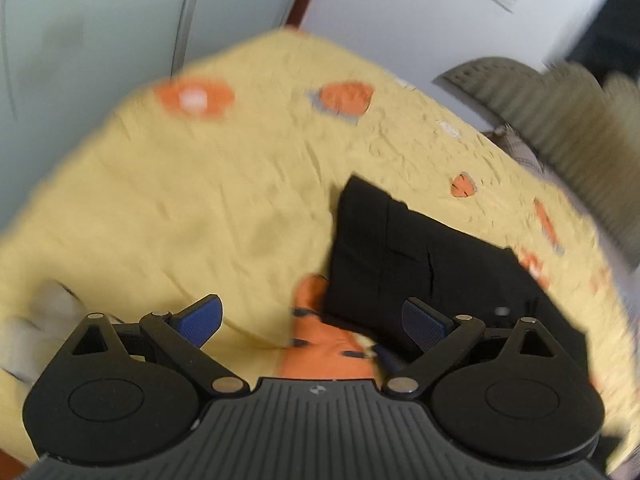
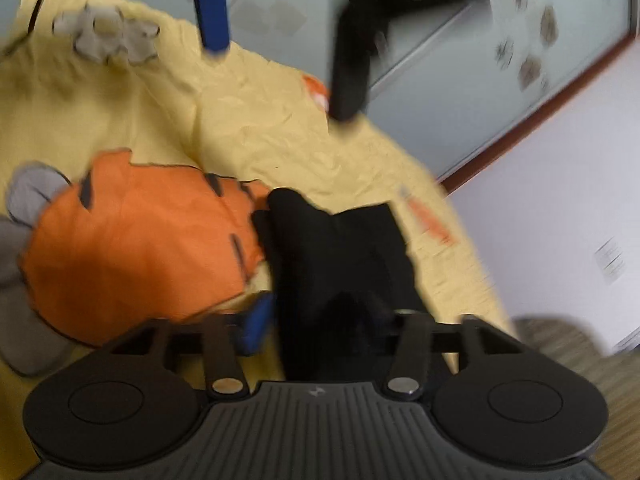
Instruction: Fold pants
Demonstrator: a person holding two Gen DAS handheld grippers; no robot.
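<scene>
Left wrist view shows the left gripper (image 1: 312,320) with its blue pads (image 1: 200,320) spread wide apart and nothing between them, hanging over a yellow bedspread (image 1: 180,200) printed with orange patches (image 1: 346,98). The black pants (image 1: 420,256) lie folded into a compact block on the bedspread, to the right of centre, with the right-hand pad in front of their near edge; whether it touches the cloth cannot be told. A large orange tiger print (image 1: 320,344) sits just beside the pants' lower left corner. Right wrist view is blurred: the right gripper (image 2: 320,320) stands partly apart with the dark cloth of the pants (image 2: 340,256) lying between the fingers, and only one blue pad (image 2: 258,320) shows, at the left edge of the cloth, seemingly not pressing on it. The orange tiger print (image 2: 132,240) lies left of the pants here, and the left gripper (image 2: 280,40) hangs at the top of the frame, its fingers apart.
</scene>
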